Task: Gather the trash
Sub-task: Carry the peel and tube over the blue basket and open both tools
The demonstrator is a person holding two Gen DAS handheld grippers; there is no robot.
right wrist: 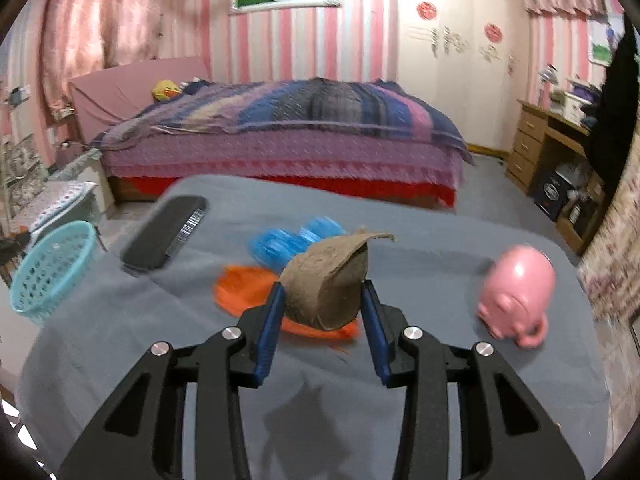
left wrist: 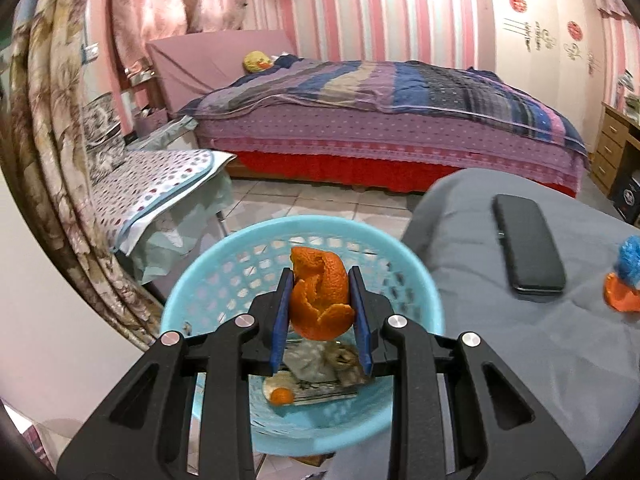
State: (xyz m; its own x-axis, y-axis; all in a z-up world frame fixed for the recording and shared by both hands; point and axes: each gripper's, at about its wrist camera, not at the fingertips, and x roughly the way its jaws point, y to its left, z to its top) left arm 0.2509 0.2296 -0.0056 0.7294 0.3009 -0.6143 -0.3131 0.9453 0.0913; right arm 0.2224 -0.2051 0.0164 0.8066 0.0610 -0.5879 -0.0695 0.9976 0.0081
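Observation:
My left gripper [left wrist: 321, 280] is shut on an orange peel [left wrist: 320, 300] and holds it above the light blue plastic basket [left wrist: 192, 292]. The basket stands beside the grey-covered table and holds crumpled paper [left wrist: 320, 364] and a small orange scrap [left wrist: 281, 396]. My right gripper [right wrist: 323, 292] is shut on a brown husk-like shell [right wrist: 326, 280] and holds it a little above the table [right wrist: 320, 420]. The basket shows in the right wrist view [right wrist: 52, 268] at the table's left edge.
On the table lie a black case [right wrist: 164, 232] [left wrist: 528, 244], a blue and orange toy [right wrist: 280, 248] [left wrist: 624, 276] and a pink pig-shaped mug [right wrist: 518, 292]. A bed [right wrist: 280, 132] stands behind, a wooden desk [right wrist: 548, 136] at the right, a polka-dot stool [left wrist: 160, 184] at the left.

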